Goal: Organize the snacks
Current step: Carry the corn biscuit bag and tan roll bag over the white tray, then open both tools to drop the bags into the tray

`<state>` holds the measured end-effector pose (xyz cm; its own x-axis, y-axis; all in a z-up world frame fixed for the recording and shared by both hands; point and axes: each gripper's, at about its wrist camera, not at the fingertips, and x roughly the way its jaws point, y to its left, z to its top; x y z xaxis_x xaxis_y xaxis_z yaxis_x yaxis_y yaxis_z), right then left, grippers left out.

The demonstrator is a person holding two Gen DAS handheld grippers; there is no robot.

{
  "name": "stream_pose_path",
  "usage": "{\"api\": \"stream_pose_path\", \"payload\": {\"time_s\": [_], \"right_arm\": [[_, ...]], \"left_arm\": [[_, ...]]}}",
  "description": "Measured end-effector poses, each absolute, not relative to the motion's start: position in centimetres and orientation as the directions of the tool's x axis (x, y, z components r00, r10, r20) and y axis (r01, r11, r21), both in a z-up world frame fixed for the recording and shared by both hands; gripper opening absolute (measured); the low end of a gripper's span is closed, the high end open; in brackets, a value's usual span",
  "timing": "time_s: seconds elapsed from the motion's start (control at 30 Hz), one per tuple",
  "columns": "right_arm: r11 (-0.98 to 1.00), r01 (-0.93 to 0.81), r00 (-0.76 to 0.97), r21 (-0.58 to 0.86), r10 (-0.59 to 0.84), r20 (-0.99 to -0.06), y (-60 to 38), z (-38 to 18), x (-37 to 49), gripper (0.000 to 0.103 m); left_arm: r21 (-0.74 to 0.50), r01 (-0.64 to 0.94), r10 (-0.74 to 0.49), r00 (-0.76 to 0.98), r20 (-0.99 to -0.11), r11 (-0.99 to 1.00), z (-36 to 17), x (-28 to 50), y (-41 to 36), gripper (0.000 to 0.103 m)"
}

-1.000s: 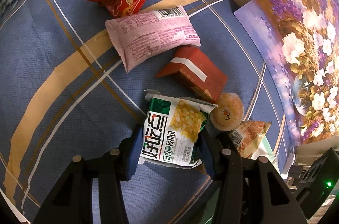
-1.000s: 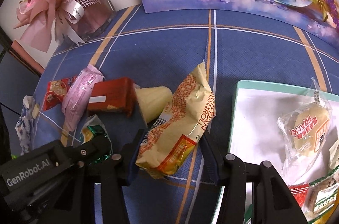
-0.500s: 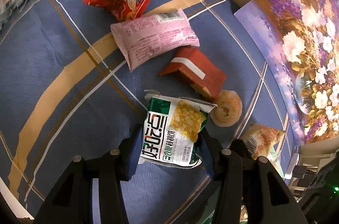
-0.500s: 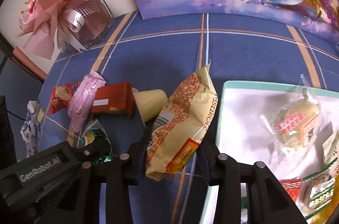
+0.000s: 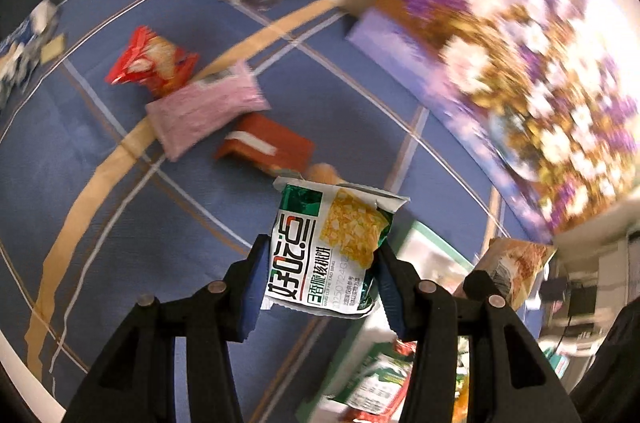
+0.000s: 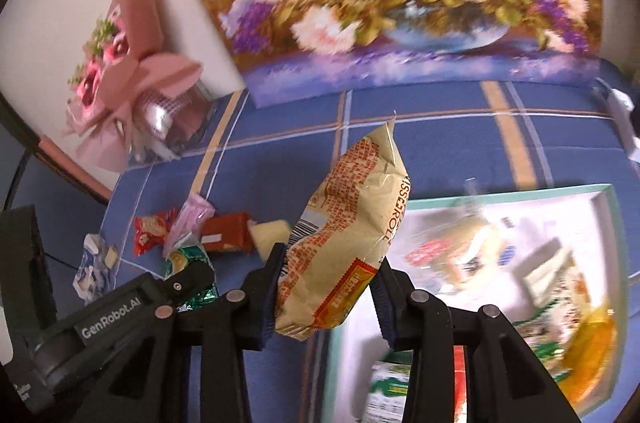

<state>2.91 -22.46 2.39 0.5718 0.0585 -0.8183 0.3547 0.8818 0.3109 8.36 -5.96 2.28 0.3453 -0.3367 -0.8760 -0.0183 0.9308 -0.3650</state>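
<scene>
Left gripper (image 5: 319, 277) jaws clamp a green packet (image 5: 328, 255); right gripper (image 6: 330, 287) jaws clamp a yellow bag (image 6: 344, 247). Slick wrappers may slip short of the tray (image 6: 600, 195).

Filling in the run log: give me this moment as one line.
left claw: shut on green snack packet | right claw: shut on yellow roll packet | both lifted off blue tablecloth | white tray: holds snacks

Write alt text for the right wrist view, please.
The right gripper holds a tan Swiss roll packet, jaws shut on it, above a blue tablecloth. A white tray with snacks lies at right.
</scene>
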Motion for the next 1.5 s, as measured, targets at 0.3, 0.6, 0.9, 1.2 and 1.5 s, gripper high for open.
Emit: {"api": "stream_pose_path", "payload": {"time_s": [0.3,0.6,0.9,1.2,1.5], "right_arm": [[0.808,0.530,0.527,0.255,-0.078,-0.846,-30.3,2.6,-1.2,0.042],[0.709,0.653,0.488,0.267,-0.124,-0.864,-37.5,0.9,-4.9,0.042],[0.698,0.666,0.461,0.263,-0.109,-0.881,-38.3,-1.0,-5.0,0.043],[0.688,0.681,0.431,0.252,-0.097,-0.897,-38.6,-1.6,-5.3,0.048],[0.696,0.676,0.425,0.242,-0.101,-0.900,-38.2,-1.1,-5.5,0.075]], "left_arm": [[-0.315,0.242,-0.376,0.274,-0.885,0.918,1.0,6.0,-15.1,0.052],[-0.245,0.309,-0.326,0.245,-0.913,0.919,-2.4,5.2,-18.8,0.052],[-0.244,0.318,-0.325,0.233,-0.917,0.916,-3.2,5.3,-19.1,0.052],[-0.270,0.332,-0.361,0.254,-0.897,0.904,-0.5,5.2,-18.9,0.059],[-0.173,0.287,-0.273,0.356,-0.894,0.942,1.6,5.4,-17.3,0.083]]}}
